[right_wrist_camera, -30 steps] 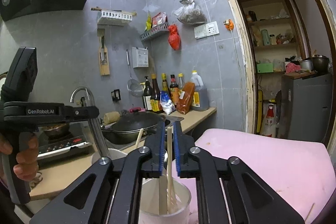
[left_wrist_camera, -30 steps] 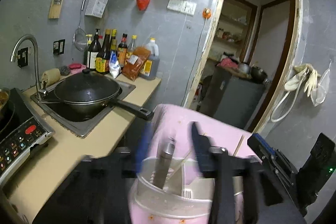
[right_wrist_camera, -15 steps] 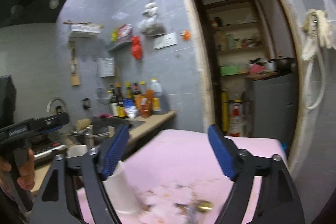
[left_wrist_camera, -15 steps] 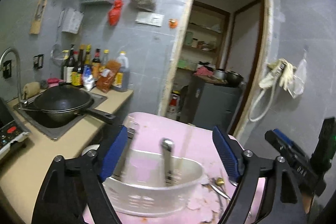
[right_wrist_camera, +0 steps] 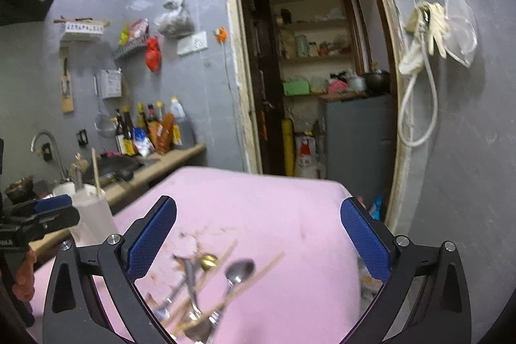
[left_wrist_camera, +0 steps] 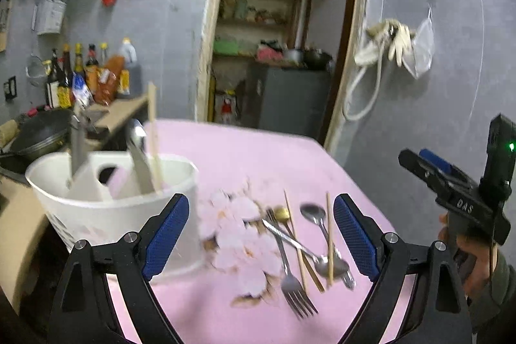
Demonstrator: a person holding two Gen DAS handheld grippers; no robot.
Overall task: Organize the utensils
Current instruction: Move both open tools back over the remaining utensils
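A white utensil holder (left_wrist_camera: 106, 208) stands at the left of the pink table (left_wrist_camera: 245, 150), holding metal utensils and a chopstick (left_wrist_camera: 152, 131). It also shows in the right wrist view (right_wrist_camera: 90, 215). A loose pile lies on the table: a fork (left_wrist_camera: 288, 273), spoons (left_wrist_camera: 314, 215) and chopsticks (left_wrist_camera: 329, 234). In the right wrist view the pile has a spoon (right_wrist_camera: 237, 274) and chopsticks (right_wrist_camera: 254, 276). My left gripper (left_wrist_camera: 258, 234) is open and empty above the table, between holder and pile. My right gripper (right_wrist_camera: 258, 244) is open and empty above the pile.
A counter (right_wrist_camera: 167, 163) with a wok (left_wrist_camera: 38, 134), sauce bottles (left_wrist_camera: 87, 70) and a faucet (right_wrist_camera: 48, 147) runs along the left. A doorway (right_wrist_camera: 322, 86) opens behind the table. Gloves and a hose (left_wrist_camera: 383, 54) hang on the right wall.
Both grippers have opened and pulled back from the holder. The right one let go of the chopsticks, now standing in the holder. Both views have swung right toward the loose pile.
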